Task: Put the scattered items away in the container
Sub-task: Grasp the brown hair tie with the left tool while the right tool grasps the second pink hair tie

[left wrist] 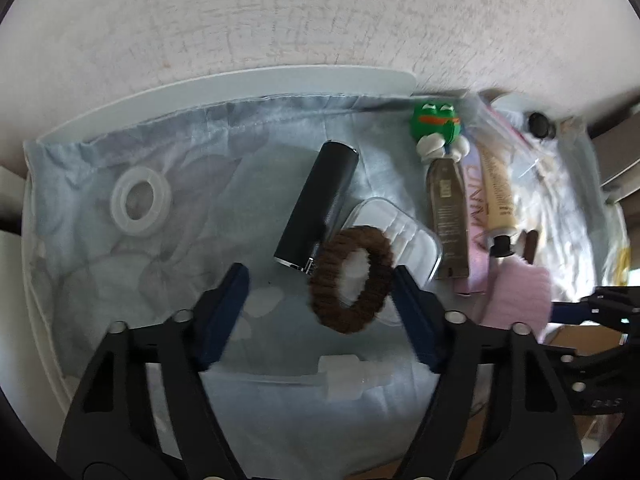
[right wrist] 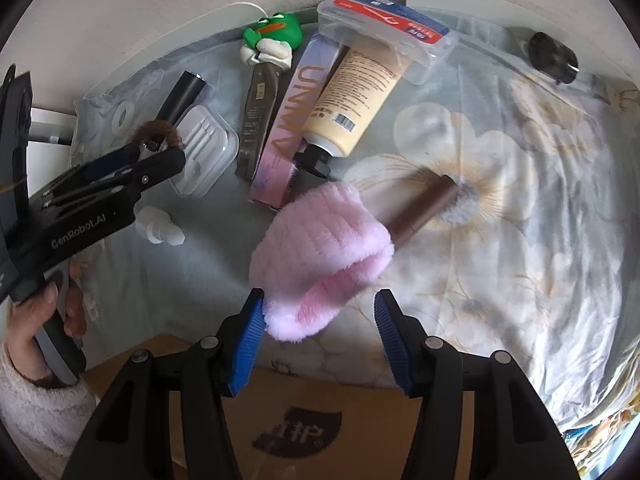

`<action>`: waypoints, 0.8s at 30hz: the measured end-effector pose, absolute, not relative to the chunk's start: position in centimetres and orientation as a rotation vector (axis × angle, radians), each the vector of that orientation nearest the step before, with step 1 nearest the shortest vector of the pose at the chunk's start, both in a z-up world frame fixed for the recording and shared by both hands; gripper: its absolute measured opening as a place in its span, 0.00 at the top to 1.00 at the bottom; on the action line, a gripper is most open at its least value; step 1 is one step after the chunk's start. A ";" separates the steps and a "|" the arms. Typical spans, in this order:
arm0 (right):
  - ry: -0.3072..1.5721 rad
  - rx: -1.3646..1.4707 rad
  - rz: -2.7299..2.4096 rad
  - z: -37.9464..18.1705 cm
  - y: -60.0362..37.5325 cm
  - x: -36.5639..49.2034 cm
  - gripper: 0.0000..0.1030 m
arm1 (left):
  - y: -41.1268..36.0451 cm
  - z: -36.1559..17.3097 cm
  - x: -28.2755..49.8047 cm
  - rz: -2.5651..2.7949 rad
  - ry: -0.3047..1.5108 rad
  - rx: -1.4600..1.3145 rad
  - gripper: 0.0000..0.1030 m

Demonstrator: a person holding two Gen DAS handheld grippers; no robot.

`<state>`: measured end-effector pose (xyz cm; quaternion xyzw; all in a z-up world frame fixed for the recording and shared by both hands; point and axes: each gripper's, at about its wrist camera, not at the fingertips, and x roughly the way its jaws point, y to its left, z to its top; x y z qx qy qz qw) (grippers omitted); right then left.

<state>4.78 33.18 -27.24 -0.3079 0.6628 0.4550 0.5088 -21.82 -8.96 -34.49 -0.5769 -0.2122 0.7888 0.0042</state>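
A brown scrunchie [left wrist: 352, 280] lies partly on a clear plastic case [left wrist: 400, 232]. It sits between the fingers of my left gripper [left wrist: 320, 270], against the right finger only, so the jaws are open. In the right wrist view a fluffy pink band [right wrist: 320, 248] sits between the fingers of my right gripper [right wrist: 319, 294]. It brushes the left finger, and a gap shows at the other. A cardboard box [right wrist: 300, 420] is just below that gripper. A hand holds the left gripper [right wrist: 152, 152] over the scrunchie [right wrist: 156, 130].
Scattered on the flowered cloth [right wrist: 500, 220] are a black cylinder [left wrist: 320, 204], a frog figure [left wrist: 436, 120], a brown tube [left wrist: 448, 216], a pink carton [left wrist: 476, 220], a cream tube [left wrist: 498, 196], a clear tape ring [left wrist: 140, 200], a white pump cap [left wrist: 348, 372] and a brown stick [right wrist: 424, 208].
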 end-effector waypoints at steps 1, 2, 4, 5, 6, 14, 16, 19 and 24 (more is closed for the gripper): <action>1.594 -0.745 1.104 -27.3 33.3 4.7 0.50 | -9.1 -34.5 -21.7 2.465 -0.684 -1.794 0.51; 1.590 -0.752 1.111 -27.3 33.3 4.6 0.52 | -9.2 -34.4 -21.5 2.463 -0.700 -1.780 0.61; 1.598 -0.744 1.136 -27.4 33.4 4.5 0.68 | -9.3 -34.3 -21.3 2.456 -0.724 -1.763 0.72; 1.611 -0.730 1.146 -27.4 33.4 4.6 0.71 | -9.3 -34.2 -21.2 2.455 -0.726 -1.760 0.79; 1.616 -0.716 1.154 -27.3 33.4 4.8 0.74 | -9.3 -34.1 -21.1 2.456 -0.726 -1.758 0.81; 1.627 -0.671 1.195 -26.4 32.5 5.6 0.83 | -10.0 -33.3 -21.2 2.475 -0.741 -1.722 0.91; 1.623 -0.655 1.202 -25.9 32.1 5.8 0.83 | -10.1 -32.6 -20.9 2.487 -0.735 -1.712 0.91; 1.611 -0.617 1.216 -24.5 31.3 6.2 0.83 | -9.7 -30.8 -20.6 2.519 -0.691 -1.696 0.91; 1.541 -0.564 1.261 -20.0 29.7 7.3 0.83 | -8.7 -26.1 -19.4 2.588 -0.619 -1.672 0.91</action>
